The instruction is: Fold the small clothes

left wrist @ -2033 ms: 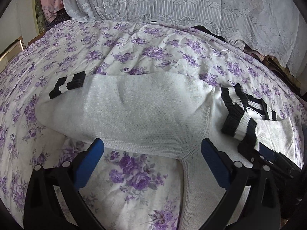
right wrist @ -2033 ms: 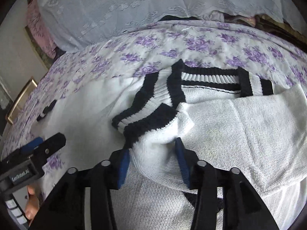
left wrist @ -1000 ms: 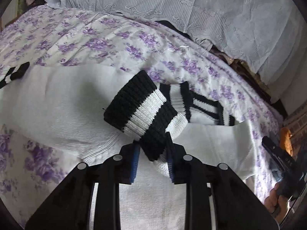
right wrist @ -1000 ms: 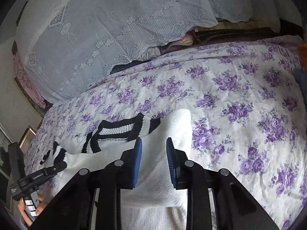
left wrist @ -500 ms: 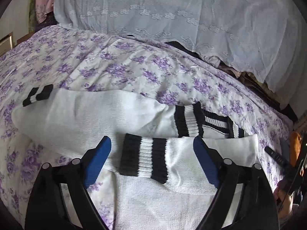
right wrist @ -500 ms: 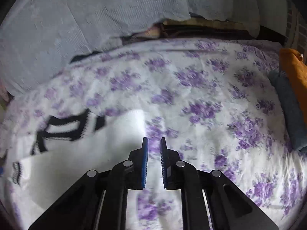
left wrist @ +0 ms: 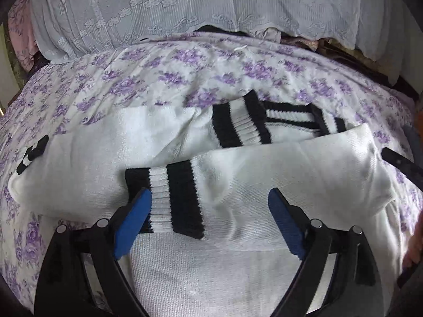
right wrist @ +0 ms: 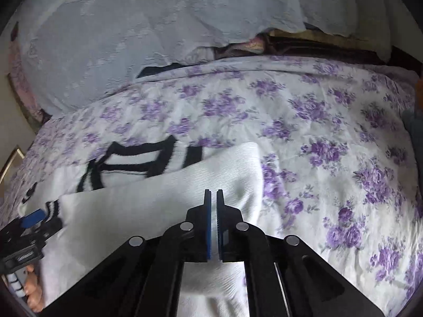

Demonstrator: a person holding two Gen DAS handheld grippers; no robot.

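A white knit sweater (left wrist: 127, 142) with black-and-white striped cuffs and collar lies on the bed. Its right sleeve (left wrist: 277, 174) is folded across the body, with the striped cuff (left wrist: 171, 198) lying flat between my left fingers. My left gripper (left wrist: 208, 219) is open and holds nothing, just above the cuff. The striped collar (left wrist: 288, 121) lies behind it. In the right wrist view the sweater (right wrist: 158, 211) lies to the left; my right gripper (right wrist: 213, 203) is shut and empty over the folded sleeve's right end.
The bed has a white spread with purple flowers (right wrist: 330, 145). A lace-covered pile (left wrist: 198, 8) stands along the far edge. The far sleeve cuff (left wrist: 31, 155) lies at the left. The left gripper (right wrist: 29, 227) shows at the right wrist view's left edge.
My left gripper has let go of the striped cuff and opened wide; the sleeve now lies folded across the body. My right gripper has shut empty and drawn back over the sleeve's right end.
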